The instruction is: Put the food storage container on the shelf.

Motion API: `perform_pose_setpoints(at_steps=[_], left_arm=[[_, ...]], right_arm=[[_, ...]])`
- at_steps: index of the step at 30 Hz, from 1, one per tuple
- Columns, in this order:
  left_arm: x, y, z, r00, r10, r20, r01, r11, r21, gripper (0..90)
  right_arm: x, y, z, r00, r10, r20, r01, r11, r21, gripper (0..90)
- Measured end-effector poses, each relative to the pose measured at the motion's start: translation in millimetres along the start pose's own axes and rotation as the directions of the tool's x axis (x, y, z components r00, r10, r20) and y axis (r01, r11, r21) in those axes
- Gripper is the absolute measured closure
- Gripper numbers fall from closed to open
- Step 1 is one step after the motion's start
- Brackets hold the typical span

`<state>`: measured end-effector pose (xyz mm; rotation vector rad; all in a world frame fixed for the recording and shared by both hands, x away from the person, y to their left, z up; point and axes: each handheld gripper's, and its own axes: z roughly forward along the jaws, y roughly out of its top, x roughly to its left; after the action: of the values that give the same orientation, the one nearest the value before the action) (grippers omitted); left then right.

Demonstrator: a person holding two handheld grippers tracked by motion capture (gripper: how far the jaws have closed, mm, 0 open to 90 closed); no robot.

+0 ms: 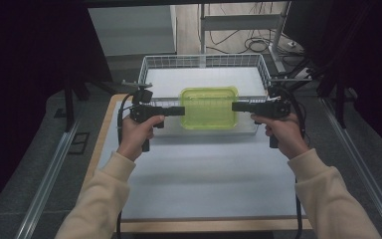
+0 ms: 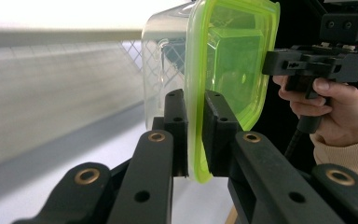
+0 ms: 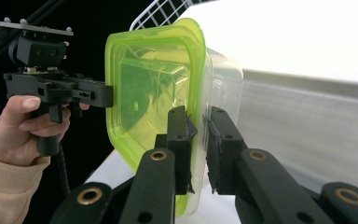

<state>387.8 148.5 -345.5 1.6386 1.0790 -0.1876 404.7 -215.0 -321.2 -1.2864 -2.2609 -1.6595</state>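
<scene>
A clear plastic container with a lime-green lid (image 1: 209, 107) is held between my two grippers over the front part of a white wire basket (image 1: 204, 62). My left gripper (image 1: 181, 110) is shut on the lid's left edge. In the left gripper view its jaws (image 2: 194, 98) pinch the green rim (image 2: 233, 60), with the right gripper (image 2: 270, 63) at the far edge. My right gripper (image 1: 234, 106) is shut on the right edge. In the right gripper view its jaws (image 3: 199, 114) clamp the rim of the container (image 3: 149, 84), and the left gripper (image 3: 109, 93) holds the opposite side.
The basket stands at the far end of a white mat (image 1: 204, 169) on a wooden-edged table. Metal rails (image 1: 45, 184) run along both sides. A desk frame with cables (image 1: 258, 42) lies beyond the basket, and dark curtains hang at both sides.
</scene>
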Motion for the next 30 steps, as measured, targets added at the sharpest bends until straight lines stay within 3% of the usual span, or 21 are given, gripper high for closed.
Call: perform_pose_setpoints(at_steps=[9,20,30], left_arm=[[8.8,21.2,2.8,1.0,-0.003,-0.008,0.003,1.0,0.004,82.1],[14.4,39.2,8.1,1.0,-0.004,-0.003,0.004,1.0,0.001,82.1],[23.2,68.4,16.2,0.9998,0.009,-0.018,-0.009,0.9999,-0.007,81.9]], right_arm=[[-10.5,20.1,10.1,0.9998,0.022,0.004,-0.021,1.0,-0.004,80.7],[-18.6,37.8,14.3,0.9998,0.015,0.015,-0.015,1.0,-0.017,80.6],[-29.1,58.7,19.6,0.999,0.032,0.032,-0.031,0.999,-0.04,80.6]])
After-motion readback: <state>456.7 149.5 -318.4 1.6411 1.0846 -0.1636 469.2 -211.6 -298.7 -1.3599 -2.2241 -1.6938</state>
